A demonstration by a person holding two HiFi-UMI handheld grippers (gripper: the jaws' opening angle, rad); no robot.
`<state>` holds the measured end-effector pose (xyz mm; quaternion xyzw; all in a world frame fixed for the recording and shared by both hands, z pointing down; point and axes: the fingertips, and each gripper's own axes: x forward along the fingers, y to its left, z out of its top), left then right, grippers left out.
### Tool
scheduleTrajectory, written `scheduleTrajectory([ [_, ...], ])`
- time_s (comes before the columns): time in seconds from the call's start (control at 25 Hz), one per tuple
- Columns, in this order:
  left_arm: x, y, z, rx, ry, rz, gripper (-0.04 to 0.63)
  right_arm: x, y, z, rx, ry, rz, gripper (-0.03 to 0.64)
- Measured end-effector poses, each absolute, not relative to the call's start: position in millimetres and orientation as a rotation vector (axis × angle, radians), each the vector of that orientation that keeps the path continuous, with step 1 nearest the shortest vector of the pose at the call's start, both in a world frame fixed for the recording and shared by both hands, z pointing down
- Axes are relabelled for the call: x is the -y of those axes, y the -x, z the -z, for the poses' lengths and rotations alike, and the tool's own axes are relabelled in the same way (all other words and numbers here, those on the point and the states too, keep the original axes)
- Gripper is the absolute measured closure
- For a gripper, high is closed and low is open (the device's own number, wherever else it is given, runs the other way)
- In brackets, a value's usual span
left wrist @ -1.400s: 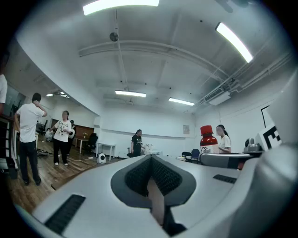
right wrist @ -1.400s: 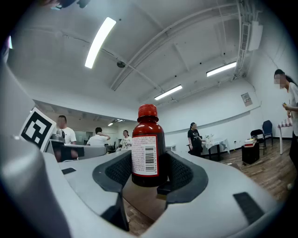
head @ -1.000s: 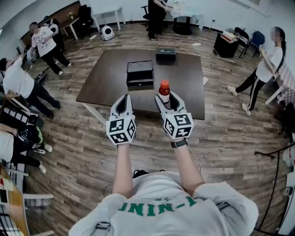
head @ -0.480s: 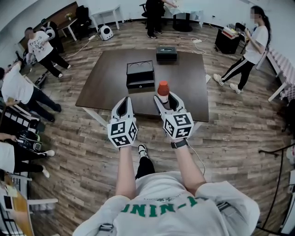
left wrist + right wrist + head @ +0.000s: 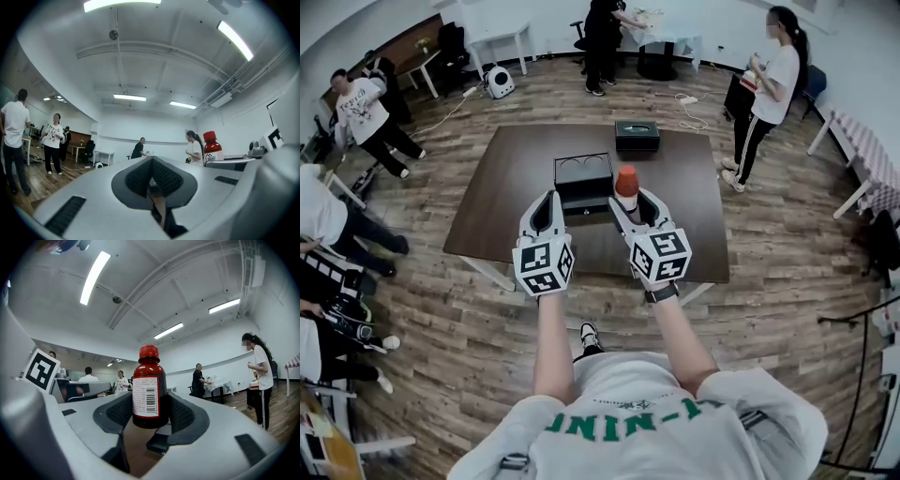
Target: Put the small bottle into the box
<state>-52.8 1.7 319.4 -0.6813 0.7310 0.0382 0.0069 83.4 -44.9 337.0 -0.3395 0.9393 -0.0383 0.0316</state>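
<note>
The small brown bottle (image 5: 149, 390), with a red cap and a white barcode label, stands upright between the pads of my right gripper (image 5: 150, 411), which is shut on it. In the head view the bottle (image 5: 625, 185) hangs over the dark table (image 5: 684, 202) in that gripper (image 5: 629, 201), just right of the open black box's (image 5: 583, 174) near corner. My left gripper (image 5: 546, 201) hovers beside it, in front of the box. Its jaws meet with nothing between them (image 5: 151, 163). The bottle's cap (image 5: 212, 141) shows at the right of the left gripper view.
A second, closed black box (image 5: 637, 134) sits at the table's far edge. Several people stand around the room: one (image 5: 765, 89) near the table's far right corner, others (image 5: 356, 112) at the left. Wooden floor surrounds the table.
Both grippers have moved forward over the table, carrying the bottle from the near edge up to the box's front. A person at the right has walked closer to the table.
</note>
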Motion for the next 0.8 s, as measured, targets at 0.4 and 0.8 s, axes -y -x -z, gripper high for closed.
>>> scheduleTrajectory([
  [0.4,77.9,133.9,-326.8,-2.268,2.167,-0.069,0.583,127.2,-5.6,-347.5,-2.883,1.135,0.162,0.385],
  [0.8,128.8,176.9,-369.5,-2.25,2.273,-0.031,0.583,169.2,40.1,-382.8,-2.919,1.193,0.201,0.387],
])
